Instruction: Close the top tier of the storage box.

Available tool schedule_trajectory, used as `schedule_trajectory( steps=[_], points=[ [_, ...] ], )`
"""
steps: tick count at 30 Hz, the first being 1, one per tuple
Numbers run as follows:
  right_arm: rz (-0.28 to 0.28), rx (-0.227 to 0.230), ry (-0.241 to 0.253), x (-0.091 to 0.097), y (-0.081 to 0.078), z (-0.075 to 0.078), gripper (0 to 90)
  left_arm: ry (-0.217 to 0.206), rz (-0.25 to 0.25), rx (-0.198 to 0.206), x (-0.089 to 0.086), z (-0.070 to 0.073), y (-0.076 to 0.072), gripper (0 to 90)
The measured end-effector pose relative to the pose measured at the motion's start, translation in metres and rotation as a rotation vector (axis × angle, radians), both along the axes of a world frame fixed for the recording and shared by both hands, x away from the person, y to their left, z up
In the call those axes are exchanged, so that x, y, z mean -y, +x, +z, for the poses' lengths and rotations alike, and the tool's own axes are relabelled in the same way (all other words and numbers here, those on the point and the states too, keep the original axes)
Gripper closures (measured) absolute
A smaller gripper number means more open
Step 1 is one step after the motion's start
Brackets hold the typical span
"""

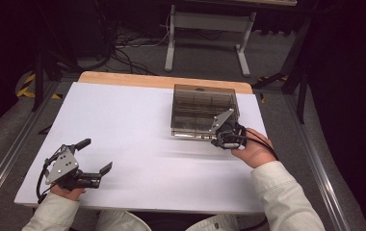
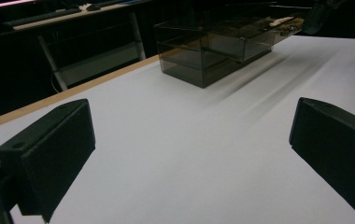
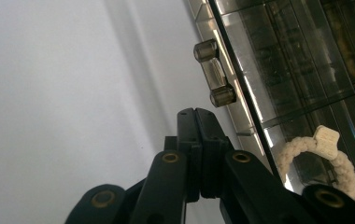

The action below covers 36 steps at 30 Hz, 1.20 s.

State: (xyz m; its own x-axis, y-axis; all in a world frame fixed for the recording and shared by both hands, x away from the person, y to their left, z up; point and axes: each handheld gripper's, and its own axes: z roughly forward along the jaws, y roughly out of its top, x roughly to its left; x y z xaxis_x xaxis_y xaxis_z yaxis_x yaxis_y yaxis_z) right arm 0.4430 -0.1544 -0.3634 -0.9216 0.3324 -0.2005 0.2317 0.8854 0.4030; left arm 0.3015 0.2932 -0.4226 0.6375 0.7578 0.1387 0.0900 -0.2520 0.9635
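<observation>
A white surface [image 1: 137,125] with a bare wooden strip along its far edge stands in a dark room; cables [image 1: 123,48] trail over the grey floor, and a white-legged table frame [image 1: 205,33] stands beyond. No writing is legible. A smoky clear drawer box [image 1: 202,111] sits right of centre, a cream rope loop [image 3: 325,154] inside. The right hand-held gripper [image 3: 198,114], jaws pressed together, is just beside the drawer handle [image 3: 215,72]. The left hand-held gripper [image 1: 94,155] hovers spread wide near the front left.
</observation>
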Motion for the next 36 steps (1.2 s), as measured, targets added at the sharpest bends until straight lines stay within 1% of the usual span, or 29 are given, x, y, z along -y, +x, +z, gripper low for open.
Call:
schedule_trajectory(
  steps=[3, 5, 10, 12, 14, 16, 19, 28, 30, 33, 36],
  points=[
    [0.001, -0.004, -0.019, -0.001, 0.003, -0.002, 89.9, 0.0, 0.0, 0.0, 0.0, 0.0, 0.0, 1.2],
    [-0.014, -0.002, -0.023, -0.002, 0.004, -0.004, 90.0, 0.0, 0.0, -0.001, 0.0, 0.0, 0.0, 1.2],
    [-0.024, 0.003, -0.044, -0.005, 0.006, -0.007, 90.0, 0.0, 0.0, 0.0, 0.0, 0.0, 0.0, 1.2],
    [-0.025, 0.011, -0.058, -0.005, 0.008, -0.008, 90.0, 0.0, 0.0, 0.0, 0.0, 0.0, 0.0, 1.2],
    [-0.032, 0.023, -0.062, -0.006, 0.009, -0.009, 90.0, 0.0, 0.0, 0.001, 0.0, 0.0, 0.0, 1.2],
    [-0.036, 0.041, -0.054, -0.005, 0.009, -0.007, 90.0, 0.0, 0.001, 0.001, 0.0, 0.0, 0.0, 1.2],
    [-0.04, 0.035, -0.049, -0.005, 0.01, -0.007, 90.0, -0.001, 0.001, 0.002, 0.0, 0.0, 0.0, 1.2],
    [-0.047, 0.046, -0.051, -0.004, 0.011, -0.006, 90.0, -0.001, 0.0, 0.001, 0.0, 0.0, 0.0, 1.2],
    [-0.053, 0.048, -0.043, -0.003, 0.011, -0.005, 90.0, 0.001, 0.001, 0.0, 0.0, 0.0, 0.0, 1.2],
    [-0.059, 0.068, -0.037, -0.003, 0.013, -0.004, 90.0, 0.003, -0.002, 0.001, 0.0, 0.0, 0.0, 1.2],
    [-0.067, 0.074, -0.024, -0.004, 0.015, -0.004, 90.0, 0.005, -0.002, 0.002, 0.0, 0.0, 0.0, 1.2]
  ],
)
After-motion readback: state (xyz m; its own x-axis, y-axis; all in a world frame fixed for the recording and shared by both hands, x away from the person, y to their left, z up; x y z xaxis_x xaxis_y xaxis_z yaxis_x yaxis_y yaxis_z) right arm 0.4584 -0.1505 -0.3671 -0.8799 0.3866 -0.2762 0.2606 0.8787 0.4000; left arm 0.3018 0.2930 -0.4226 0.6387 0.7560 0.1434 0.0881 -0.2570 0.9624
